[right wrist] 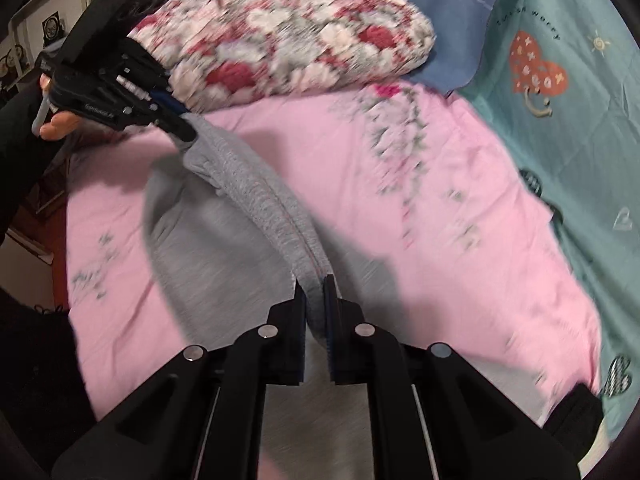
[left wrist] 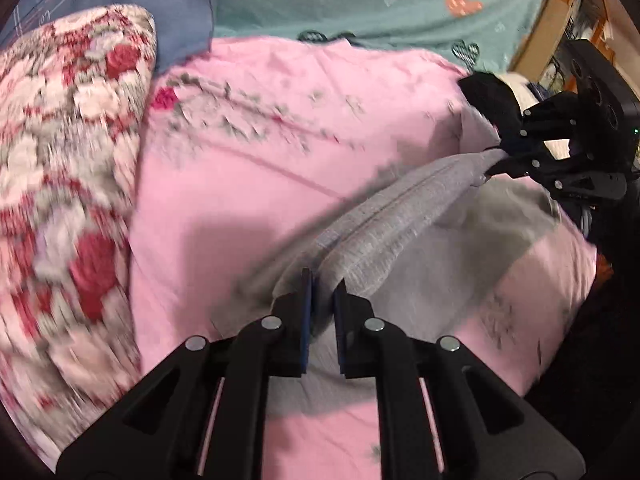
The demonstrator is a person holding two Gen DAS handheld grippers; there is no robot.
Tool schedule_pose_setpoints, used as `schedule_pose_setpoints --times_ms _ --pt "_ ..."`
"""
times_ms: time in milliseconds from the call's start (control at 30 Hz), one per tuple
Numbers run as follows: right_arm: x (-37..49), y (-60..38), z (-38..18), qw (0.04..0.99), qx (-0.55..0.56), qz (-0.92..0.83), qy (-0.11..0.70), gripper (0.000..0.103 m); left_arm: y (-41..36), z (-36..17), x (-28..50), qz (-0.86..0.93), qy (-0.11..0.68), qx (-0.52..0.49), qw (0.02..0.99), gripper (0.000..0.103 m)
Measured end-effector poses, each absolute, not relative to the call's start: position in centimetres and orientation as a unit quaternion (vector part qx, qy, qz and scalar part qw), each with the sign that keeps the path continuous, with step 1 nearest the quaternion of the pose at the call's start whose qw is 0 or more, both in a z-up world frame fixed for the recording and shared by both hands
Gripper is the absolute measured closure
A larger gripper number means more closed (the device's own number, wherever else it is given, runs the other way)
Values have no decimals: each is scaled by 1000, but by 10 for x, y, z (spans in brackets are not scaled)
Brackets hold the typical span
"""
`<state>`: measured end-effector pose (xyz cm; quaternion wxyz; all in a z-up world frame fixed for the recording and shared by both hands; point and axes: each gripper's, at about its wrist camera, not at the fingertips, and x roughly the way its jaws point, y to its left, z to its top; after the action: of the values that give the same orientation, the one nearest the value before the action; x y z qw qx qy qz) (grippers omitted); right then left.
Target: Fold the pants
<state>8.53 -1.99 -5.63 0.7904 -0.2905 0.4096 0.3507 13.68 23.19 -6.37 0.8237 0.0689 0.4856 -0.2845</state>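
**Left wrist view: both claws hold the gray pants over the bed**

Left wrist view shows the left claw (left wrist: pixel 323 284) at 6 o'clock, squeezed tight on the thick band of the gray pants (left wrist: pixel 384 220). The band runs up toward 2 o'clock. There the right claw (left wrist: pixel 494 160) pinches its other end. The rest of the pants hangs down below the band, over the pink sheet (left wrist: pixel 248 184). You cannot tell if the cloth touches the sheet, as the picture is blurry.

A flower quilt (left wrist: pixel 64 168) lies at 9 o'clock, on the edge of the pink sheet. A blue pillow (left wrist: pixel 160 4) sits at 11 o'clock. A green sheet (left wrist: pixel 380 0) with hearts is at 12 o'clock.

Right wrist view shows the right claw (right wrist: pixel 316 284) at 6 o'clock, closed on the pants (right wrist: pixel 256 196). The band goes up toward 10 o'clock to the left claw (right wrist: pixel 186 136). A hand (right wrist: pixel 60 124) holds that claw. The quilt (right wrist: pixel 288 28) is at 12 o'clock.
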Motion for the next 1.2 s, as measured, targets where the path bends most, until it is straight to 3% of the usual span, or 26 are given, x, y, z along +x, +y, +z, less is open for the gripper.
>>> schedule_pose_setpoints --times_ms 233,400,467,500,533,700,800,900,933,967,1000,1033,1067,1100,1133,1200 --pt "41 2 -146 791 -304 308 433 95 235 -138 100 -275 538 39 796 89" --pt "40 -3 -150 801 -270 308 437 94 240 -127 76 -276 507 27 816 82" --pt "40 -5 -151 799 -261 315 442 90 244 -124 65 -286 501 26 817 57" --pt "40 -5 -151 798 -259 317 441 90 246 -122 56 -288 496 24 819 11" --pt "41 -5 -151 797 -258 319 443 87 249 -117 48 -274 482 31 832 2" --pt "36 -7 -116 789 -198 375 444 72 263 -96 38 -252 467 -24 847 2" --pt "36 -9 -89 795 -132 409 428 71 261 -71 30 -260 411 -77 870 2" --pt "44 2 -87 807 -120 397 421 103 250 -59 35 -217 380 -136 889 2" --pt "48 7 -93 807 -120 391 426 103 246 -61 39 -200 381 -152 890 2" --pt "52 12 -103 803 -115 390 437 103 239 -65 44 -181 386 -171 888 4" --pt "57 17 -110 797 -112 388 449 103 233 -71 47 -173 390 -184 886 21" --pt "63 20 -119 790 -111 387 462 103 225 -79 51 -173 400 -198 878 50" --pt "67 23 -129 784 -111 383 475 103 220 -88 53 -178 413 -211 868 66" --pt "70 28 -141 777 -113 378 490 103 214 -99 57 -181 431 -221 856 90" --pt "71 31 -149 776 -115 374 495 103 209 -108 61 -179 445 -222 849 97" --pt "70 35 -148 787 -119 371 479 103 198 -130 67 -156 469 -214 843 97"
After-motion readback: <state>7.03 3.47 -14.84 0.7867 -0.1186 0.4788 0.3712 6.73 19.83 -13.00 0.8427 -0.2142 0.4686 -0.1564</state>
